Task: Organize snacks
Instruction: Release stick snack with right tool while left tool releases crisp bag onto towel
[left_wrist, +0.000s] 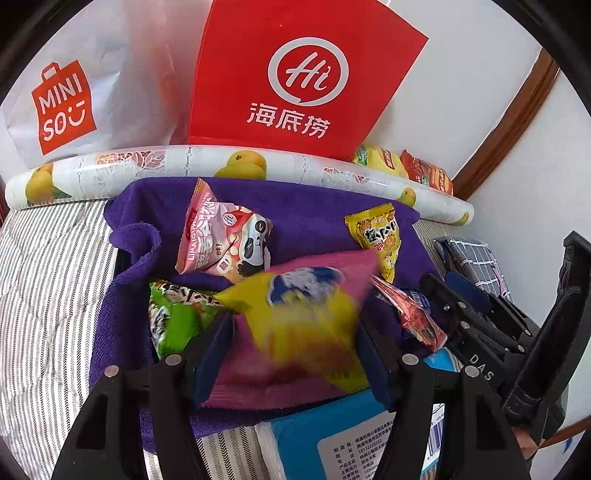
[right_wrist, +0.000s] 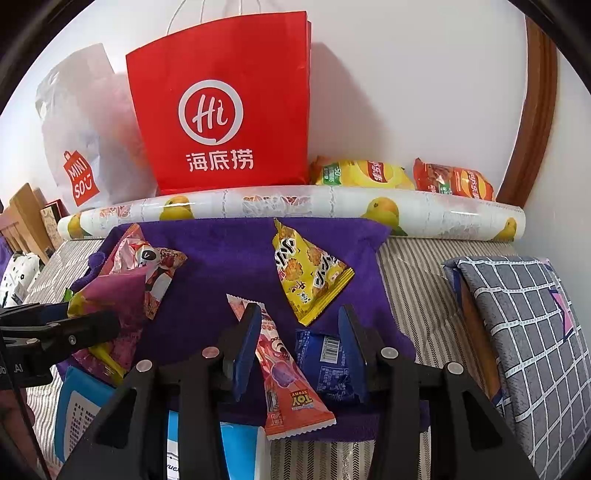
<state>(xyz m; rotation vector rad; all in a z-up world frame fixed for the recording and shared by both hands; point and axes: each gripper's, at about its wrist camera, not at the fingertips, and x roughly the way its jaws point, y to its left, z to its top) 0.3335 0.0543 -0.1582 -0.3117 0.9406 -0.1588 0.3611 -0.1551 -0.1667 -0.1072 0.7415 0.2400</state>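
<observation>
Between the left gripper's clamped fingers, the pink-and-yellow snack packet slants forward-left; right gripper gapes, straddling the forward-pointing Toy Story packet.

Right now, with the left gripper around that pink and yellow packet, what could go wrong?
The pink and yellow packet looks blurred between the left gripper fingers, so the hold may be loose and it could drop. The right gripper hovers open close by over the Toy Story packet; the two grippers could collide.

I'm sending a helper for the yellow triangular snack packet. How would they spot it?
Find the purple towel spread before the red Haidilao bag. The yellow triangular snack packet lies on its right half, the only yellow pack there with bold black-and-white lettering.
</observation>
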